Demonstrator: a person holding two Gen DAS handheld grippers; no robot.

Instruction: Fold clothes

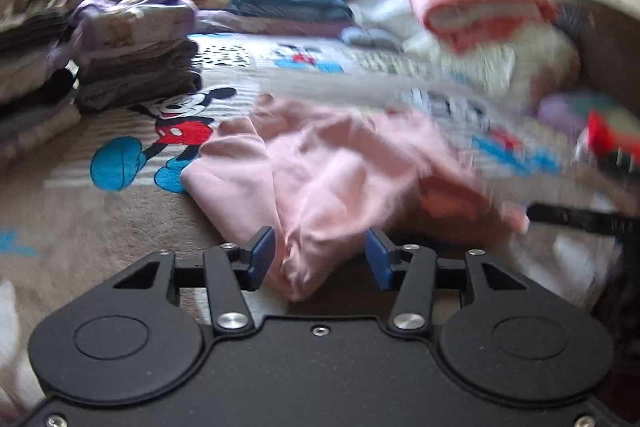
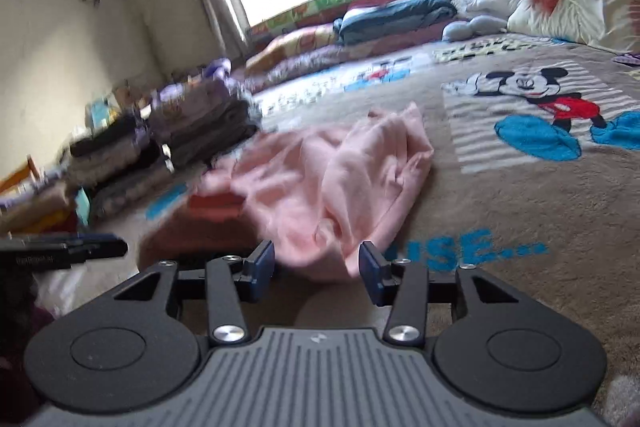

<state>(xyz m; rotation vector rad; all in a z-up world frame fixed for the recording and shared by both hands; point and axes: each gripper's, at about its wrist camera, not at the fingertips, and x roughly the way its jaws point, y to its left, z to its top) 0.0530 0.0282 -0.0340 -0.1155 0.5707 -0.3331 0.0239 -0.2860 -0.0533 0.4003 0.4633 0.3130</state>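
A crumpled pale pink garment (image 1: pixel 320 171) lies on the Mickey Mouse bedspread (image 1: pixel 120 227). My left gripper (image 1: pixel 320 259) is open, its blue pads on either side of the garment's near edge, not closed on it. The garment also shows in the right wrist view (image 2: pixel 340 183). My right gripper (image 2: pixel 318 265) is open, with the garment's near fold between its pads. The left gripper's fingers (image 2: pixel 80 247) show at the left edge of the right wrist view; the right gripper's fingers (image 1: pixel 580 219) show at the right of the left wrist view.
Stacks of folded clothes (image 1: pixel 120 59) stand on the bed's left side, also seen in the right wrist view (image 2: pixel 180 131). Rolled pink and white bedding (image 1: pixel 480 11) and pillows (image 2: pixel 392 15) lie by the window. A red item (image 1: pixel 608 135) sits at the right.
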